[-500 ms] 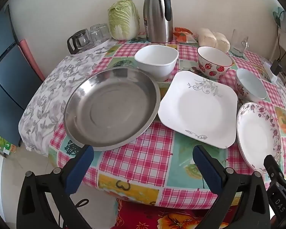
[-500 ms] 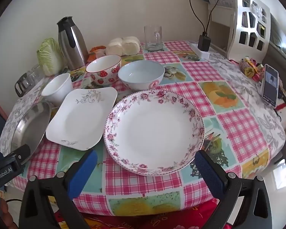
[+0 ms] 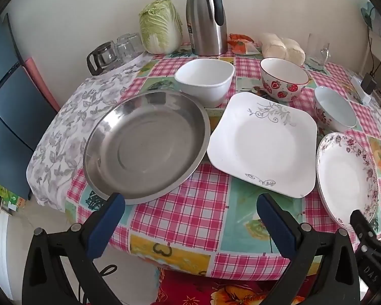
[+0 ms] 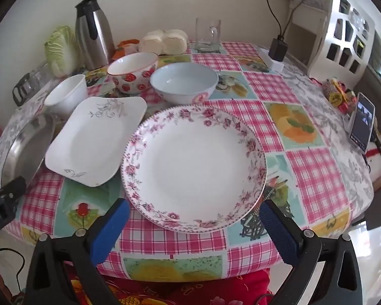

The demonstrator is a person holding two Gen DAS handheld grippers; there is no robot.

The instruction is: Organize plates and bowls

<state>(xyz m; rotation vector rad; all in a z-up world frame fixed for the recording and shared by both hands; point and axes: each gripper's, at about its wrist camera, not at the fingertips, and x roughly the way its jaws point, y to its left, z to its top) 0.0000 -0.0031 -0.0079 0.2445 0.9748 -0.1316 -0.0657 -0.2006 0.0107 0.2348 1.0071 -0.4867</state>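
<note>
On the checked table [image 3: 190, 213] a steel pan [image 3: 146, 145], a square plate [image 3: 264, 142] and a floral plate [image 4: 194, 165] lie in a row, edges nearly touching. Behind them stand a white bowl [image 3: 205, 81], a strawberry bowl [image 3: 283, 78] and a pale bowl [image 4: 184, 82]. The left gripper [image 3: 190, 203] and right gripper [image 4: 194, 211] hang wide apart above the near edge, gripping nothing.

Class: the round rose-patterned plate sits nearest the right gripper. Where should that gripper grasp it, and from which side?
Grip the near rim of the round rose-patterned plate, coming in low from the table edge. The rim flares up off the checked tablecloth, so one finger could slip beneath. The open right gripper already faces that edge.
</note>
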